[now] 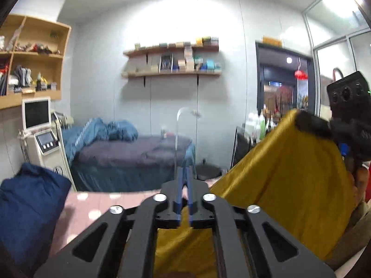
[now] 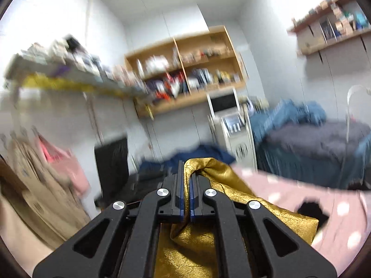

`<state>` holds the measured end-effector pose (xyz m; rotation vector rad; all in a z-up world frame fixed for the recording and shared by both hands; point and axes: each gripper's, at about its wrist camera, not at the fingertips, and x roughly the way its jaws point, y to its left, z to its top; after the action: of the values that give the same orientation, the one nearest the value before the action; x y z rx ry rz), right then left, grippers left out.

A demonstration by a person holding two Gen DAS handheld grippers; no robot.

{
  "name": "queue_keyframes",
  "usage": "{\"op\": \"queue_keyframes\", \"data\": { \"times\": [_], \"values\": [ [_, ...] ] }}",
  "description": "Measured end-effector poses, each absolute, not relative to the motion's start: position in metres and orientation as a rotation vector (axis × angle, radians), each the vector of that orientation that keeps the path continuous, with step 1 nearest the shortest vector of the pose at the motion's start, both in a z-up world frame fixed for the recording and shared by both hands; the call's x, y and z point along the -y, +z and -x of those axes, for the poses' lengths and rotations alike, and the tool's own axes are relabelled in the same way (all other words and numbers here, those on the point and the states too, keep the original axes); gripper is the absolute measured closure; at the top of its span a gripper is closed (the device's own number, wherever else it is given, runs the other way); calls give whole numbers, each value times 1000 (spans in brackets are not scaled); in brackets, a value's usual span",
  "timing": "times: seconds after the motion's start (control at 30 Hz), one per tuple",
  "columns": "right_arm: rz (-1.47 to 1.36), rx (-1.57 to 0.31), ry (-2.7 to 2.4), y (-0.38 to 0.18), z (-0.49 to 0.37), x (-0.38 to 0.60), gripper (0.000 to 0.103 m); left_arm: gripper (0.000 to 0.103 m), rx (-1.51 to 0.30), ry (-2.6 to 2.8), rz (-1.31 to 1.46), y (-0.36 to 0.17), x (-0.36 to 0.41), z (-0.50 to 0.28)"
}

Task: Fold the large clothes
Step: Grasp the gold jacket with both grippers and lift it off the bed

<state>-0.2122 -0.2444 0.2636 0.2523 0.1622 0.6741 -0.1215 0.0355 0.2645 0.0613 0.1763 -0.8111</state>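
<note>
A mustard-gold garment hangs stretched in the air between my two grippers. In the left wrist view my left gripper has its blue fingers nearly together, and the gold cloth runs in at their base and drapes below. The right gripper shows at the right of that view, higher up, pinching the garment's upper corner. In the right wrist view the right gripper is shut on a fold of the gold garment, which loops over the fingertips and hangs down beneath.
A pink dotted surface lies below, with a navy garment heaped at its left. Behind stand a bed with a blue duvet, a white machine with a screen, and wall shelves. Clothes hang at the left.
</note>
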Motion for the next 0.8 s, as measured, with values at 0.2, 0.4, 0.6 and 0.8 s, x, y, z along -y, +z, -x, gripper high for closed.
{"op": "queue_keyframes", "data": {
  "times": [0.2, 0.4, 0.6, 0.8],
  "values": [
    [-382, 17, 658, 344, 193, 294, 99, 21, -32, -791, 15, 299, -49, 138],
    [-650, -245, 322, 302, 46, 366, 73, 6, -182, -725, 57, 262, -34, 93],
    [-647, -534, -136, 150, -36, 391, 7, 6, -583, -660, -40, 136, 8, 23],
    [-655, -762, -152, 19, -2, 368, 7, 6, -823, -666, -103, 40, 24, 23]
  ]
}}
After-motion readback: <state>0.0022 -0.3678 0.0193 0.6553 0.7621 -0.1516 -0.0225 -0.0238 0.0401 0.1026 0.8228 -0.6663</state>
